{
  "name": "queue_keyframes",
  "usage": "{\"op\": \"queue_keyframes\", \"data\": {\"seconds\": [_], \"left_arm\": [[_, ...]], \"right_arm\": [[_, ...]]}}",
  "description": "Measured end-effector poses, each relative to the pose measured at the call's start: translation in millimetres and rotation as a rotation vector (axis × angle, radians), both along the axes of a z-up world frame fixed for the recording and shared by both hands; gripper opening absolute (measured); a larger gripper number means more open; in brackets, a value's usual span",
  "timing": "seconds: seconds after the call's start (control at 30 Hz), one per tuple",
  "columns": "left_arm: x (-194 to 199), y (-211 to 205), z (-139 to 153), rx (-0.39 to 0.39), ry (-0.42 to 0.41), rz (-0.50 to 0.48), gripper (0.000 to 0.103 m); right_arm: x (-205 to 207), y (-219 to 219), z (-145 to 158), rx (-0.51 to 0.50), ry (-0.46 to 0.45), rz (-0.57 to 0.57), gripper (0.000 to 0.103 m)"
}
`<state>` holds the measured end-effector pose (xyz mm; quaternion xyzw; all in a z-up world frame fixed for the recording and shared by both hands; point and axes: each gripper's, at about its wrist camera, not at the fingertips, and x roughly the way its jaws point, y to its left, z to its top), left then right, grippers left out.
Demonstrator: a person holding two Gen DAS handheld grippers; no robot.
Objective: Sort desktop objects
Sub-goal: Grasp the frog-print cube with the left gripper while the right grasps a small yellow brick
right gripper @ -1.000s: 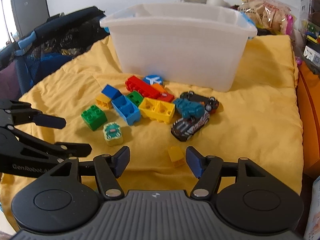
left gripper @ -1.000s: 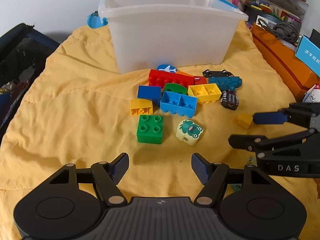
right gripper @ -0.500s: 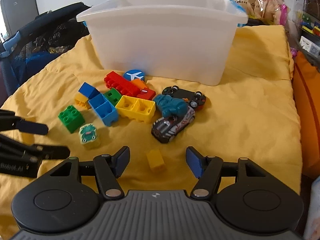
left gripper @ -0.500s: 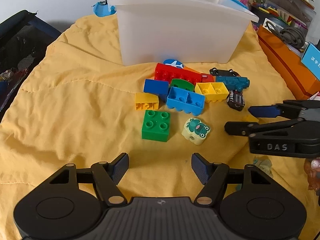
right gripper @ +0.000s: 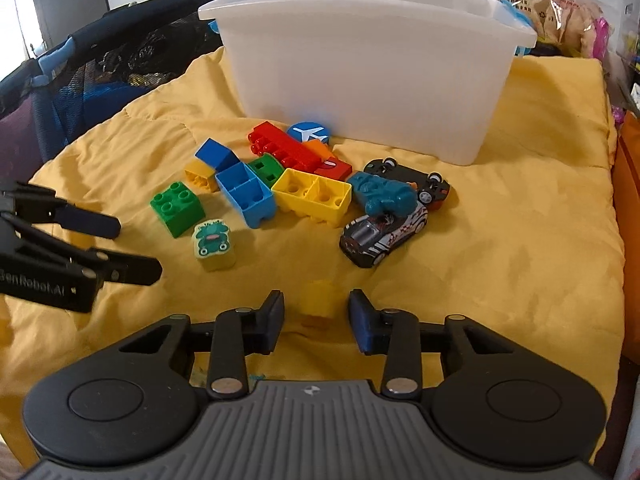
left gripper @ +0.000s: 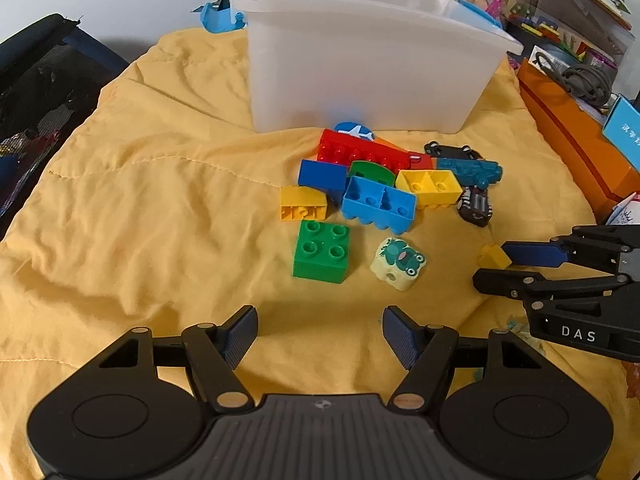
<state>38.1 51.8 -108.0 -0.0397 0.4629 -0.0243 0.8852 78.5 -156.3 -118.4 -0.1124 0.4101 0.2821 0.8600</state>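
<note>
A white plastic bin [right gripper: 372, 76] stands at the far side of the yellow quilted cloth [left gripper: 152, 184] that covers the desk; its front wall hides the inside, so what it holds cannot be told. Just in front of it lies a heap of toys: a long red brick [right gripper: 280, 146] with a round blue airplane badge [right gripper: 309, 133] beside it, a yellow brick [right gripper: 314, 196] and a light-blue brick [right gripper: 246, 192] lying studs down, a dark blue brick [left gripper: 322, 176], a teal toy [right gripper: 384, 196] resting against a black toy car [right gripper: 416, 182], and a grey striped car [right gripper: 380, 234]. A green four-stud brick [left gripper: 320, 254] and a frog-print block [left gripper: 398, 260] sit a little nearer. The right gripper [right gripper: 316, 316] has its fingers apart on either side of a small yellow brick [right gripper: 318, 302], not touching it. The left gripper [left gripper: 318, 332] hangs wide apart over bare cloth, near the green brick. A dark mesh bag [right gripper: 100, 68] lies to the left, an orange box [left gripper: 572, 144] and cluttered shelves to the right.
</note>
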Motion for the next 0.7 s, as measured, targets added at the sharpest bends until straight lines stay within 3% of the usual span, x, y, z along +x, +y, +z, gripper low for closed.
{"op": "queue_keyframes", "data": {"seconds": [0.47, 0.63, 0.7], "left_arm": [[-5, -10, 5, 0.017, -0.027, -0.053, 0.072], [3, -19, 11, -0.074, -0.058, -0.093, 0.072], [12, -29, 10, -0.061, -0.061, -0.114, 0.072]], "right_arm": [[-10, -2, 15, 0.009, -0.027, -0.006, 0.042], [-26, -9, 19, -0.014, -0.027, 0.010, 0.042], [-30, -13, 17, -0.008, -0.006, 0.007, 0.041]]}}
